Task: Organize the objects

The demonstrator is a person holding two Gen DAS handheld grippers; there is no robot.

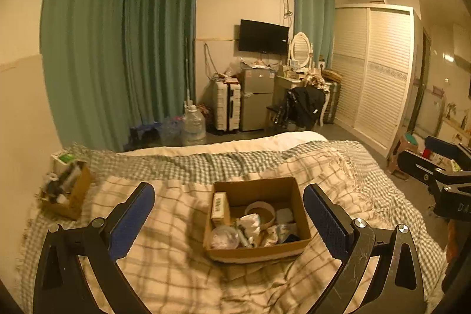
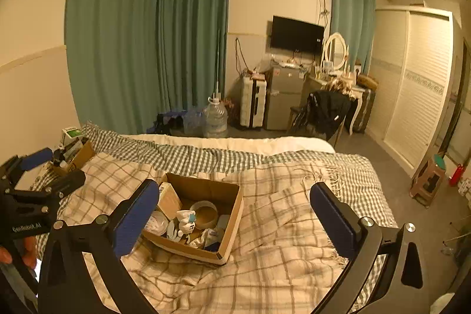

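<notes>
Hovering tools (image 1: 229, 218) over box (image 1: 300, 214)

Left gripper (image 1: 229, 214) hovered above the bed, its blue-padded fingers (image 1: 132, 222) spread wide, nothing between them. Framed in the gap sat an open cardboard box (image 1: 290, 190) on a plaid blanket (image 1: 173, 264). Inside: a roll of tape (image 1: 260, 214), a small white carton (image 1: 220, 205) stood against the left wall, crumpled white wrappers, other bits too jumbled to name. A second cardboard box (image 1: 78, 190), blurred, lay well apart near the bed's left edge, holding bottles. The right gripper (image 1: 447, 167) showed at the frame's right margin, finger spacing unclear. Beyond the bed: green curtains (image 1: 117, 49), a wall television (image 1: 263, 36), a white wardrobe (image 1: 374, 72).
</notes>
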